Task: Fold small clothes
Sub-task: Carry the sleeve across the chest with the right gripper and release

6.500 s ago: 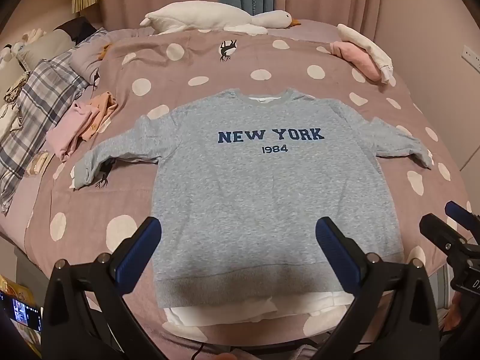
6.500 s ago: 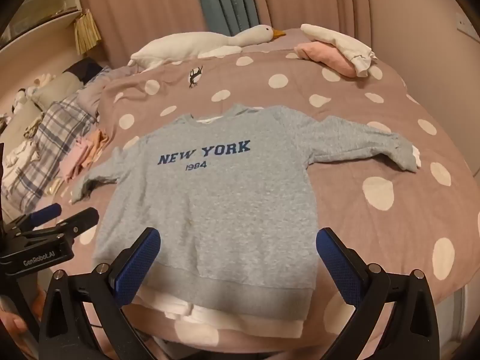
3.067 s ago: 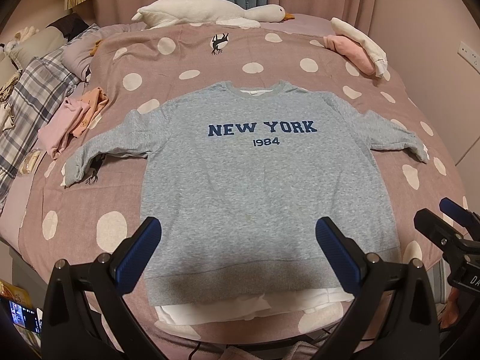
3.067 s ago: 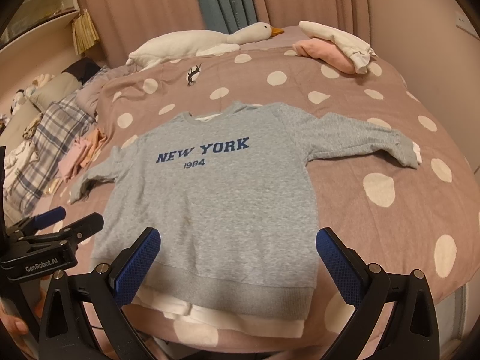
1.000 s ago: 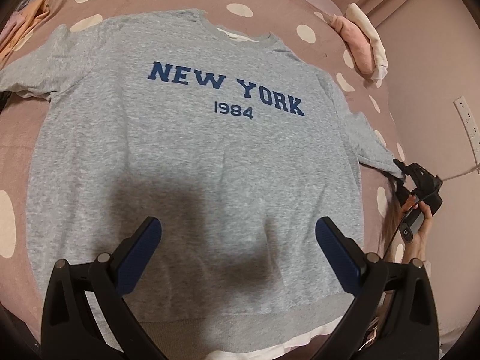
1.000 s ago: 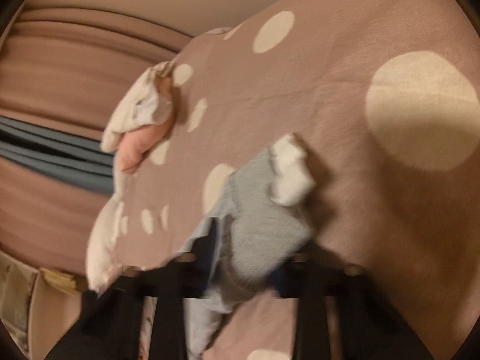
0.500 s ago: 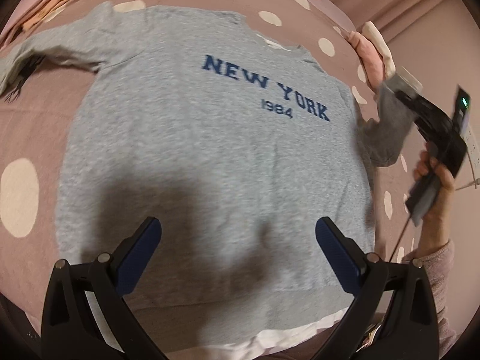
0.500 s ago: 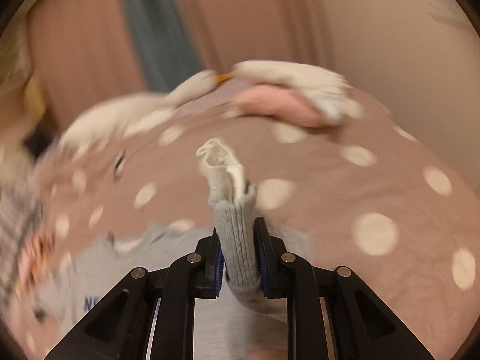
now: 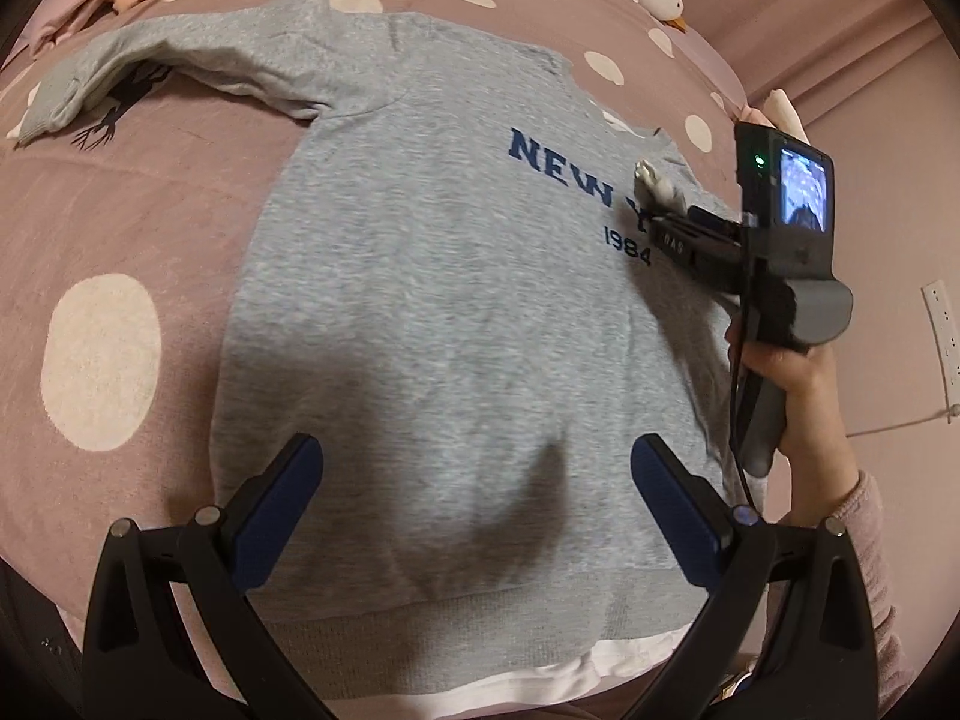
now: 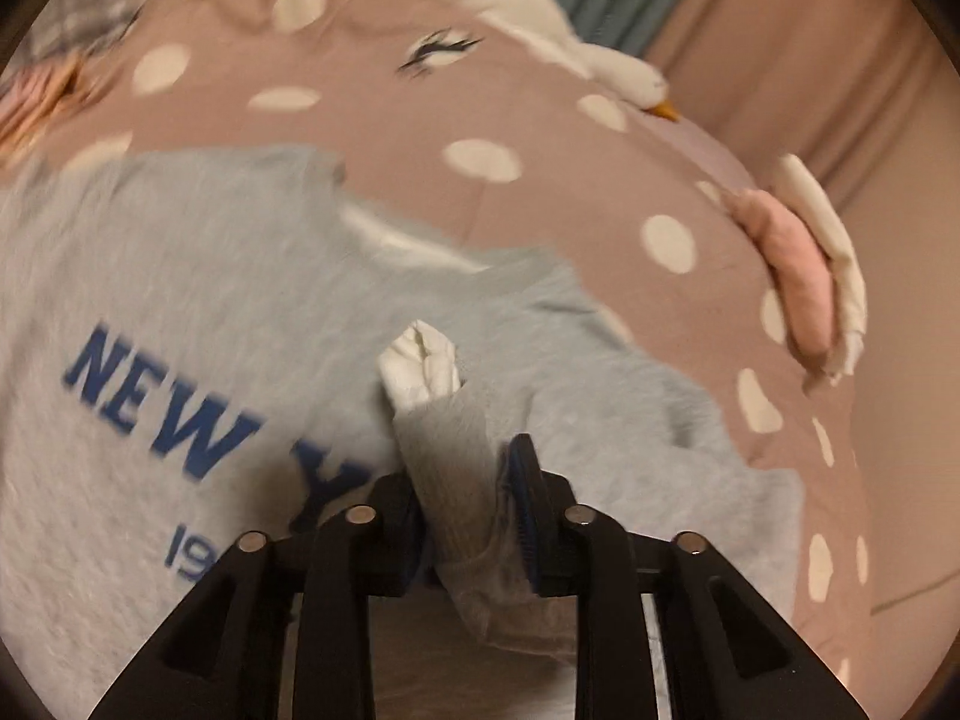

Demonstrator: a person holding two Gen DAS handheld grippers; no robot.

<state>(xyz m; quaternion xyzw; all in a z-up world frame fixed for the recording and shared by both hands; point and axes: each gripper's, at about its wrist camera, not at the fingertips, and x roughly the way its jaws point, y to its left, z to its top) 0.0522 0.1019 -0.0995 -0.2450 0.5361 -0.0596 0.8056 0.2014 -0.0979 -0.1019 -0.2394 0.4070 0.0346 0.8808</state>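
one grey sweatshirt (image 9: 432, 276), two grippers (image 9: 474, 504) (image 10: 465, 498), one goose plush (image 10: 540, 18), one pink-and-cream clothes pile (image 10: 804, 264), one dotted bedcover (image 9: 120, 210).

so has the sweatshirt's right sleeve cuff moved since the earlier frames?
Yes. The cuff, clamped in the right gripper, has come off the bedspread and inward, now over the NEW YORK print on the chest.

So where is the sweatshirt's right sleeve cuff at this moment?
In the right wrist view the cuff is clamped in the right gripper, held over the sweatshirt chest beside the NEW YORK lettering.
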